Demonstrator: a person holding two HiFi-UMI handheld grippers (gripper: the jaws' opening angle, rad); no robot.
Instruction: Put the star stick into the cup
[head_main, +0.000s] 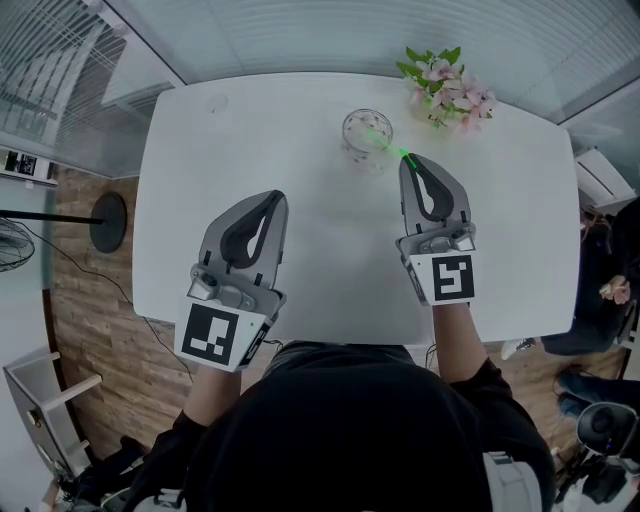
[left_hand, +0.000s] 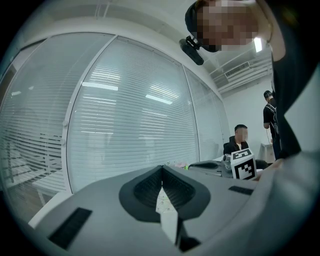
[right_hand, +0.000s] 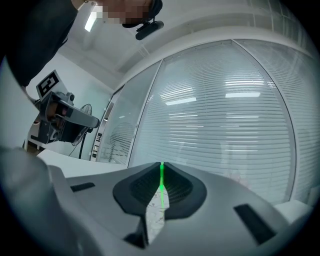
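Left gripper (head_main: 277, 197) idle, fingers together, empty. Right gripper (head_main: 405, 159) fingers clamp the star stick (head_main: 388, 143) with its tip seemingly over the cup (head_main: 350, 128) - drop-in and release left.

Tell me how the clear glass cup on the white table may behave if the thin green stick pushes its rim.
The clear glass cup stands free on the smooth white table, so it would probably slide rather than resist. It looks small, likely light. Being glass, it may crack if it tips over.
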